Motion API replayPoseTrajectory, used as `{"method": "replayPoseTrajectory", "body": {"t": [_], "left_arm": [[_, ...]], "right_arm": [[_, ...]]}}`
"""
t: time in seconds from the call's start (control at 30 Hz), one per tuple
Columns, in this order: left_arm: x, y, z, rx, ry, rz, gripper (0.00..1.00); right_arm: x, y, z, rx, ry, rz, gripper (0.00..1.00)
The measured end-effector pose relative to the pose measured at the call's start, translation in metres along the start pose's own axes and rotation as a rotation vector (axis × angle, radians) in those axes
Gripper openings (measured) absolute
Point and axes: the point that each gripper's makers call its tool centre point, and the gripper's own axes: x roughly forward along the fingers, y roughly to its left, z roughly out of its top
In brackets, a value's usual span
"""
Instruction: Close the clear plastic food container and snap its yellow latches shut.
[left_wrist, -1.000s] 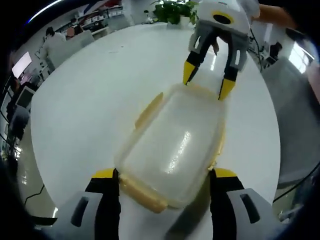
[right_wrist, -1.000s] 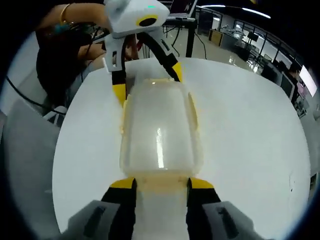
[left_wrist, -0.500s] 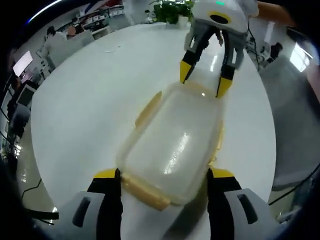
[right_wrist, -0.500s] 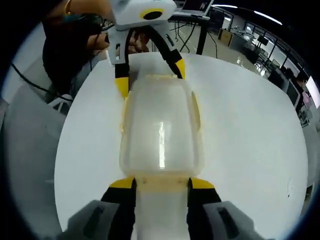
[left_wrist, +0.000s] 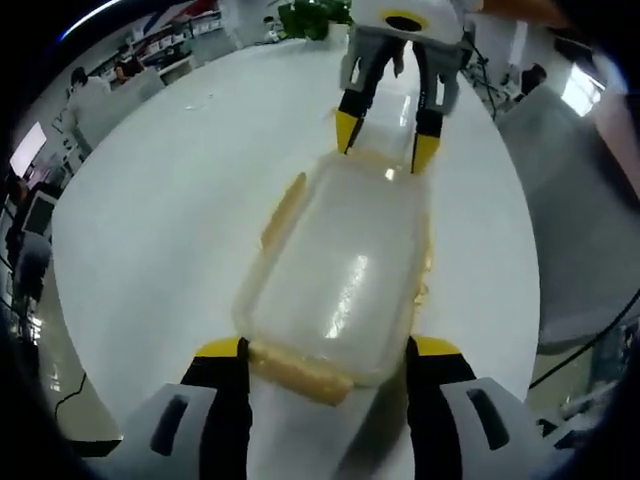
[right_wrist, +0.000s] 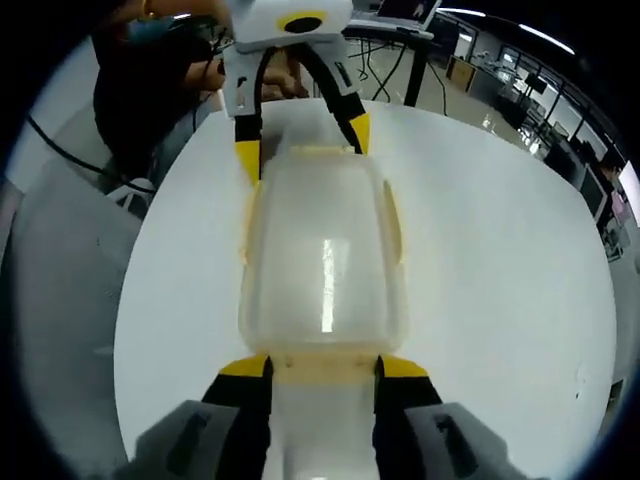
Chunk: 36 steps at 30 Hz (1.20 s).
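The clear plastic container (left_wrist: 345, 270) lies lid-down-closed on the white round table (left_wrist: 160, 210), lengthwise between my two grippers. My left gripper (left_wrist: 325, 352) is open, and its wide jaws flank the near short end, where a yellow latch (left_wrist: 298, 372) sticks out. At the far end the right gripper (left_wrist: 385, 142) meets the container. In the right gripper view the container (right_wrist: 320, 270) runs away from me. My right gripper (right_wrist: 322, 368) is shut on the end latch (right_wrist: 322, 372), which fills the gap between its jaws. The left gripper (right_wrist: 303, 148) straddles the far end. A side latch (left_wrist: 283, 208) stands outward.
A person's arm with a bracelet (right_wrist: 150, 12) reaches in behind the left gripper. A potted plant (left_wrist: 312, 14) stands at the table's far edge. Office desks and people sit beyond the table (right_wrist: 500, 230); its rim curves close on both sides.
Both grippers stay at the container's ends. The left gripper view has swung, so the container now runs straighter up the picture. Jaw gaps look unchanged.
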Motion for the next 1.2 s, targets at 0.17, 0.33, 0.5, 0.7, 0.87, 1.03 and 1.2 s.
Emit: {"method": "replayPoseTrajectory", "body": {"t": [0.17,0.33,0.5,0.7,0.87,1.03,1.2], "left_arm": [[-0.003,-0.01,-0.005,0.069,0.012,-0.04,0.58],[-0.005,-0.013,-0.008,0.123,0.028,-0.066,0.56],[-0.013,-0.02,-0.015,0.249,0.068,-0.112,0.38],[-0.01,-0.021,-0.015,0.207,0.052,-0.12,0.37],[-0.01,-0.019,-0.015,0.176,0.067,-0.114,0.38],[-0.01,-0.018,-0.014,0.175,0.072,-0.11,0.37],[-0.01,-0.017,-0.014,0.172,0.098,-0.115,0.37]], "right_arm": [[-0.001,0.004,-0.003,-0.014,0.003,0.009,0.38],[-0.002,0.008,-0.003,-0.014,0.008,0.025,0.37],[-0.004,0.014,-0.009,-0.083,0.008,0.055,0.37],[-0.004,0.016,-0.008,-0.069,-0.004,0.02,0.38],[-0.003,0.017,-0.006,-0.099,0.04,0.026,0.38],[-0.004,0.016,-0.008,-0.098,0.024,0.026,0.37],[-0.004,0.017,-0.008,-0.095,0.02,0.032,0.36]]}}
